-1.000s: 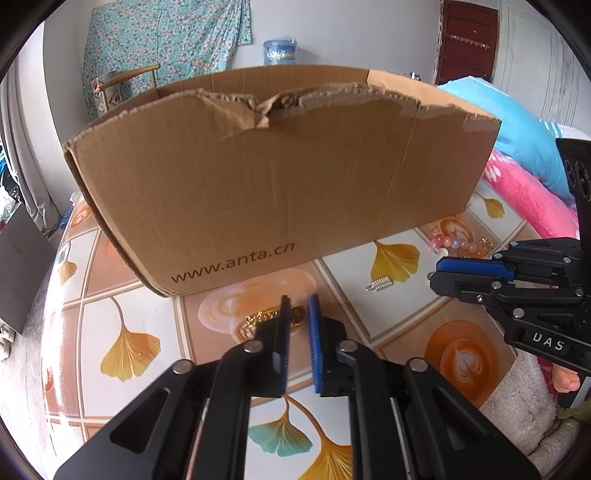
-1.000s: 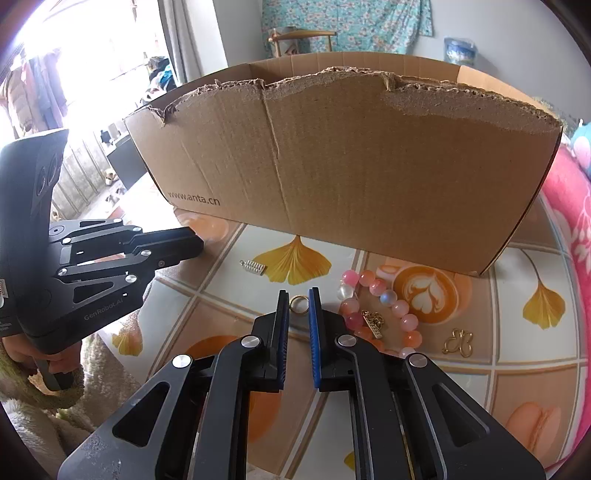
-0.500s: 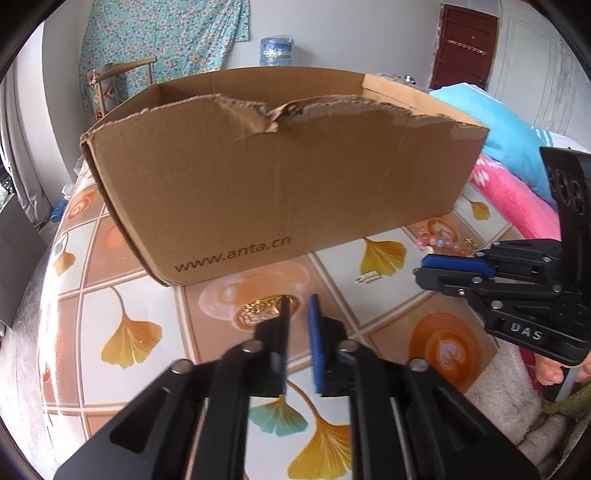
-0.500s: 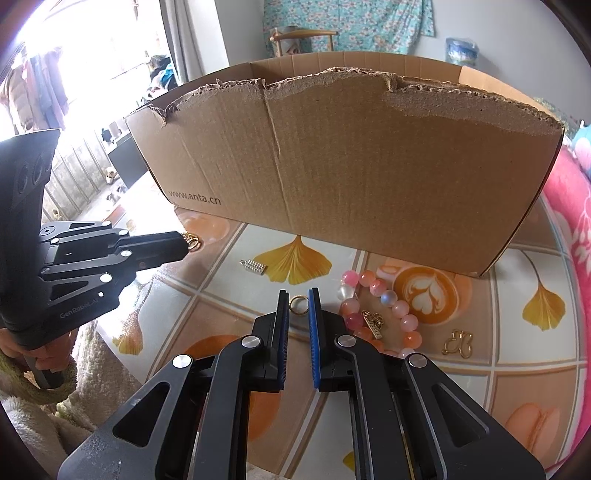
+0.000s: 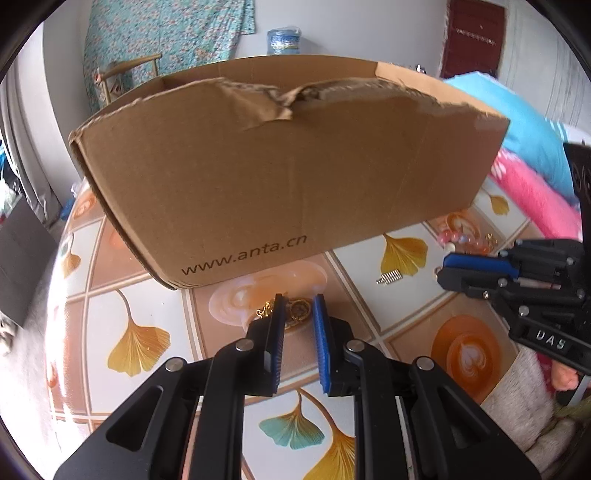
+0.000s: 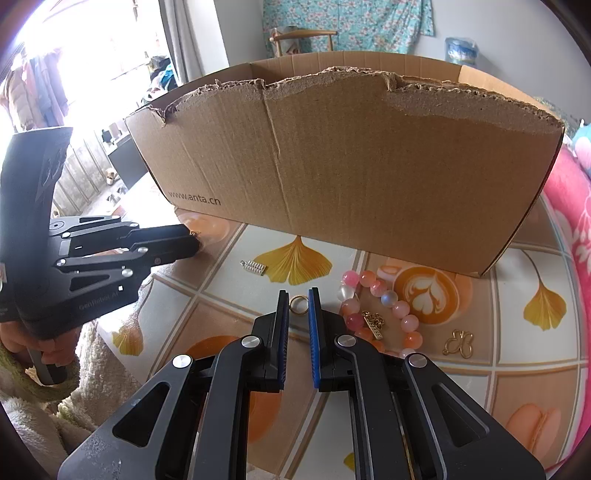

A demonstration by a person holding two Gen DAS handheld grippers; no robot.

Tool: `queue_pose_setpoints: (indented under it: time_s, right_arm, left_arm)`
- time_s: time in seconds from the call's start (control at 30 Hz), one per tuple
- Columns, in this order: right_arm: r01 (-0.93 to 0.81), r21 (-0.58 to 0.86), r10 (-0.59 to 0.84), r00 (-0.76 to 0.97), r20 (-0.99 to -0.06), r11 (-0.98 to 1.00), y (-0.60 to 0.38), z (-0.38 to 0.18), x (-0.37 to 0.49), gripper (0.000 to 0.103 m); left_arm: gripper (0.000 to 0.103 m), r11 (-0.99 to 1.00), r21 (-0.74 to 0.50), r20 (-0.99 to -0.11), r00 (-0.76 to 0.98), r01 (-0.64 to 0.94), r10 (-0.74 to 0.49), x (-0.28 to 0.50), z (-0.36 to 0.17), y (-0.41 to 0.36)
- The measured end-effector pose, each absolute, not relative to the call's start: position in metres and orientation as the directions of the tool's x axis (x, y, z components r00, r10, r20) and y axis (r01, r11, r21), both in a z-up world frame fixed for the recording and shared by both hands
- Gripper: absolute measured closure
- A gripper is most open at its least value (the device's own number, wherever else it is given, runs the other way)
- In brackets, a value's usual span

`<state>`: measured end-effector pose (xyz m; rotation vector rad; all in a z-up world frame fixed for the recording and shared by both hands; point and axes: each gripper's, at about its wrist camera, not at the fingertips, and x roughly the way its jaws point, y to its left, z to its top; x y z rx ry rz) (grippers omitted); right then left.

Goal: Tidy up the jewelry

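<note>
Left gripper (image 5: 298, 306) parted around nothing, the gold chain (image 5: 295, 311) on the table (image 5: 369, 317) at twelve o'clock between its tips; right gripper (image 6: 299, 301) likewise released, gold ring (image 6: 298, 305) at twelve; box (image 5: 288, 177) beyond

Bkgd: floral curtain (image 5: 166, 33) on wall, wooden chair (image 6: 303, 38) beside it, water jug (image 5: 283, 40), pink blanket (image 5: 532, 199) at rt.

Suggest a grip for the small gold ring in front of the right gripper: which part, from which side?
The gold ring lies flat on the tablecloth, just ahead of the right gripper. Probably come from above, one finger on each outer edge across its width; lying flat, it offers only its thin rim. The bead bracelet is close on the right.
</note>
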<state>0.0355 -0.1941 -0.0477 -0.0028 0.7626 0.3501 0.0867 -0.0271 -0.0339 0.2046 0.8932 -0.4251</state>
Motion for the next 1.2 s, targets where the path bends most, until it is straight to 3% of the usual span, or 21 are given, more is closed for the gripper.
queue_pose_setpoints:
  time_s: [0.57,0.67,1.2]
  right_arm:
    - [-0.325,0.125,0.321,0.667,-0.672,0.937,-0.195,-0.05,0.034,0.095]
    - [-0.327,0.125,0.323,0.669,-0.669,0.937,-0.196,-0.048,0.035,0.095]
    - [-0.354,0.128,0.346,0.665,-0.662,0.926,-0.193,-0.043,0.033,0.095]
  left_arm:
    - [0.093,0.892,0.024,-0.772,0.576,0.451,-0.27,0.086,-0.035,-0.035]
    - [0.103,0.89,0.018,-0.765,0.579,0.456,-0.281,0.083,-0.032,-0.032]
    - [0.102,0.871,-0.063,-0.787,0.512,0.487,-0.344,0.071,-0.031,-0.02]
